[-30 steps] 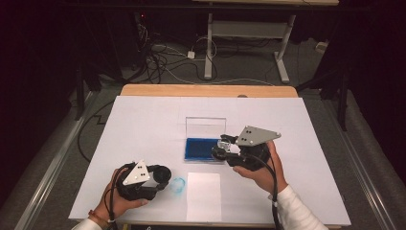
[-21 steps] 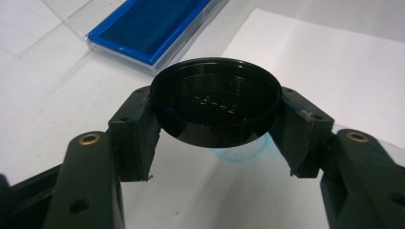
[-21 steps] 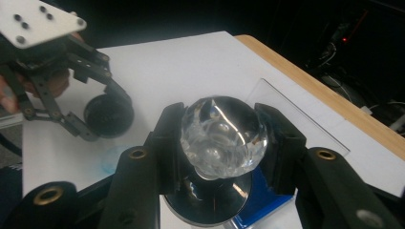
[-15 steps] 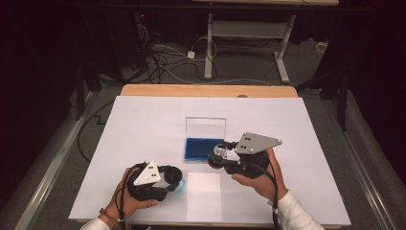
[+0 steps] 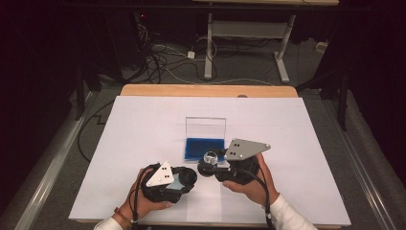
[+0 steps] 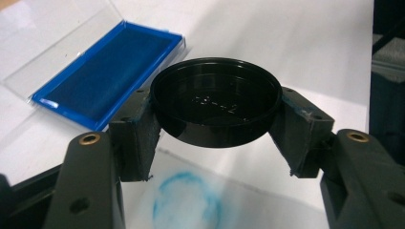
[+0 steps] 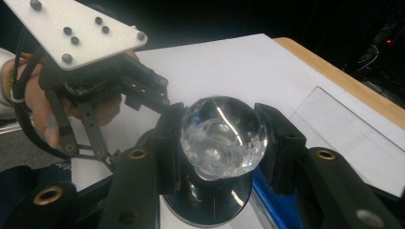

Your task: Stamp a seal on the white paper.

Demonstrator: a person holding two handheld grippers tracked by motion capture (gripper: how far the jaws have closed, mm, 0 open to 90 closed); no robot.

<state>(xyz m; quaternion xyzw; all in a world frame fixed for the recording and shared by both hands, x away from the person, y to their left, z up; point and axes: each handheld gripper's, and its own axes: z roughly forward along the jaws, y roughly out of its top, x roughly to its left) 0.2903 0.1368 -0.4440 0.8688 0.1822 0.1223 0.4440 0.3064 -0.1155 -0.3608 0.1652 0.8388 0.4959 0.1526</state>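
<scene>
While gripping, left gripper [image 5: 187, 178] level, right gripper [image 5: 208, 167] beside

No word, brand or number can be read with certainty. A few raised marks are seen on the inner floor of the black round cap [image 6: 216, 101], but their characters cannot be made out. No writing is seen on the blue case [image 6: 106, 76], on the glass ball [image 7: 223, 136] or on the white sheet [image 5: 143, 134] covering the desk. The grey plates on the grippers carry nothing but screw heads.
</scene>
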